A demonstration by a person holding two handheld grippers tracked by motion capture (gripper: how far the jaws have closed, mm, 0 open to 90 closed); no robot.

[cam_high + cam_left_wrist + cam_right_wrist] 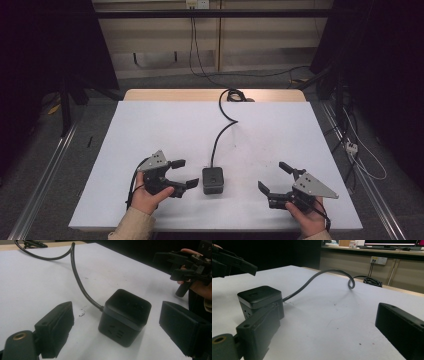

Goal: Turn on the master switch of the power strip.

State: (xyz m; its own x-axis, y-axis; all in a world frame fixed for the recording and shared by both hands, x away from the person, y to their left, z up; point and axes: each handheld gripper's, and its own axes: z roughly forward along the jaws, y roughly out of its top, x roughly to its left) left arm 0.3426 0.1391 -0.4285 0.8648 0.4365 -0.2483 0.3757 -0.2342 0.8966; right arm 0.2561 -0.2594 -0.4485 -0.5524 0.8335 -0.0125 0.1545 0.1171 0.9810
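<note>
A black cube-shaped power socket (213, 180) stands on the white table top (150, 125), near the front middle. Its black cable (218, 137) runs toward the back edge. My left gripper (189, 173) rests just left of the cube, open, its tips pointing at it without touching. In the left gripper view the cube (125, 315) sits ahead between the two wide-apart jaws of the left gripper (120, 336). My right gripper (271, 176) lies to the cube's right, open and empty. The right gripper view shows the cube (259, 298) beyond the left jaw of the right gripper (329, 332).
The cable ends in a coil (234, 95) on the wooden strip at the table's back edge. Metal rails (45, 170) run along the floor on both sides. More cables (365, 160) lie on the floor at the right.
</note>
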